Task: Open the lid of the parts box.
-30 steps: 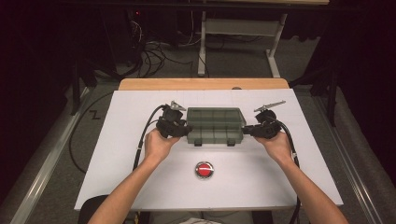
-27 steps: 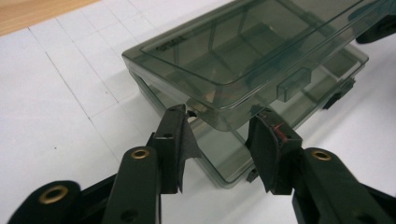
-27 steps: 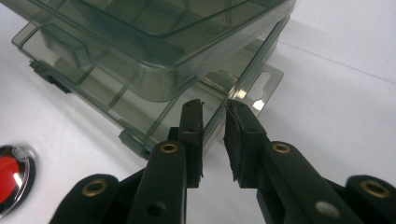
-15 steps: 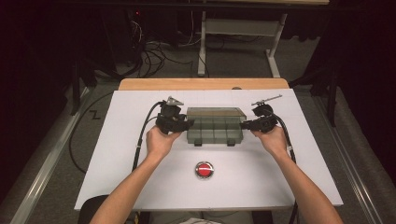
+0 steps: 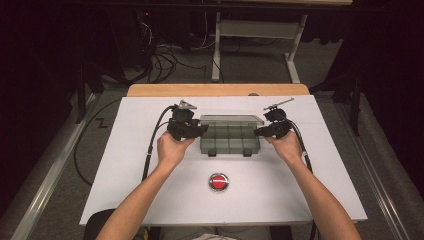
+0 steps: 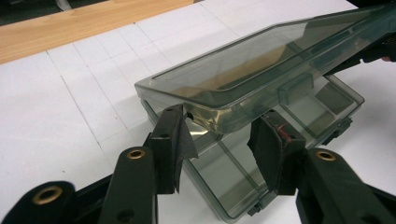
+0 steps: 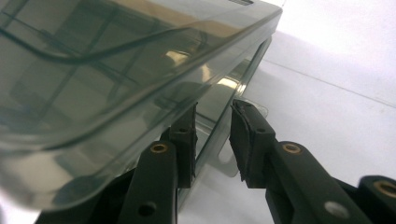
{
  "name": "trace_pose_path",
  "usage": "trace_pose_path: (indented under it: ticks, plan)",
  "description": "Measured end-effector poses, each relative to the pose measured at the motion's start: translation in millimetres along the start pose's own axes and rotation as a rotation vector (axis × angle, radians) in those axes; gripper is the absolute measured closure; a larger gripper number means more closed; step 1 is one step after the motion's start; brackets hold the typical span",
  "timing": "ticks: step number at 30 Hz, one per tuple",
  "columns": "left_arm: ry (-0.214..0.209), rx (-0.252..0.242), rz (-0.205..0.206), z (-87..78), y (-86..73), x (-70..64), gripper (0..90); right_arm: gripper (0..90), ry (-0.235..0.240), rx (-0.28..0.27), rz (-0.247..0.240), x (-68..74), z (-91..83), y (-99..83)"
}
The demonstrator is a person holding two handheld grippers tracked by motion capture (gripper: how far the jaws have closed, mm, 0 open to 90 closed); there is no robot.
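Lid (image 6: 261,70) lifted off the box (image 5: 229,139), blocking the right gripper (image 7: 212,135), whose grip is unclear; left gripper (image 6: 219,140) spread open underneath.

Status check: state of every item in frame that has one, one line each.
lid: partly raised, tilted above its base
organizer box: open, compartments look empty
left gripper: jaws apart, straddling the lid's corner
right gripper: jaws apart, astride the box's side wall
red button: untouched, on the table
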State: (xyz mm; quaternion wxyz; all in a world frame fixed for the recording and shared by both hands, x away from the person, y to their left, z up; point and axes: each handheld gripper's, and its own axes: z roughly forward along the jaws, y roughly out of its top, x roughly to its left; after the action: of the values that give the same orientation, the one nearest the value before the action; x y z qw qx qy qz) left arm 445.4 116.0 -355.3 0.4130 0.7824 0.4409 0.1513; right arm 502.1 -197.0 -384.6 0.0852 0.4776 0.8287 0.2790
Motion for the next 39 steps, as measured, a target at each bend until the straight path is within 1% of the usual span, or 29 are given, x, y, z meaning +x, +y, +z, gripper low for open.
trace_pose_path:
  ticks: [2, 6, 8, 11, 15, 20, 28, 30, 34, 37, 39]
  plan:
    - [0.001, -0.002, 0.000, 0.1, 0.6, 0.3, 55.1, 73.0, -0.009, 0.009, -0.006, -0.3, 1.8, 0.8]
    - [0.002, -0.004, 0.004, 2.3, 1.1, 1.5, 54.8, 73.1, -0.003, 0.019, 0.004, -0.8, 2.3, 2.0]
    - [0.010, -0.003, 0.007, 4.4, 1.0, 3.0, 54.3, 73.2, -0.002, 0.025, 0.009, -0.9, 2.3, 2.7]
    - [0.015, 0.002, 0.000, 7.4, 1.2, 5.8, 54.2, 73.2, 0.001, 0.028, 0.015, -1.3, 2.3, 2.9]
    - [0.023, 0.002, 0.001, 10.3, 3.1, 8.0, 54.2, 73.3, 0.007, 0.030, 0.014, -2.2, 2.4, 2.9]
    - [0.034, 0.009, 0.014, 11.5, 8.2, 7.8, 56.8, 73.3, 0.018, 0.035, 0.026, -3.6, 2.4, 3.3]
    - [0.049, 0.008, 0.027, 13.4, 16.1, 8.7, 59.0, 73.4, 0.012, 0.032, 0.016, -3.0, 2.6, 3.0]
    - [0.052, 0.013, 0.031, 14.7, 18.4, 9.6, 59.2, 73.6, 0.003, 0.035, 0.002, -1.4, 2.5, 3.3]
    - [0.054, 0.004, 0.021, 16.8, 23.4, 11.8, 59.5, 73.6, 0.005, 0.034, 0.001, -1.9, 2.5, 2.9]
    - [0.056, 0.020, 0.025, 19.6, 26.6, 14.3, 61.8, 73.6, 0.002, 0.037, -0.001, -1.3, 2.4, 3.3]
    - [0.061, 0.019, 0.030, 20.8, 28.6, 14.6, 61.8, 73.6, 0.003, 0.038, -0.003, -1.5, 2.4, 3.3]
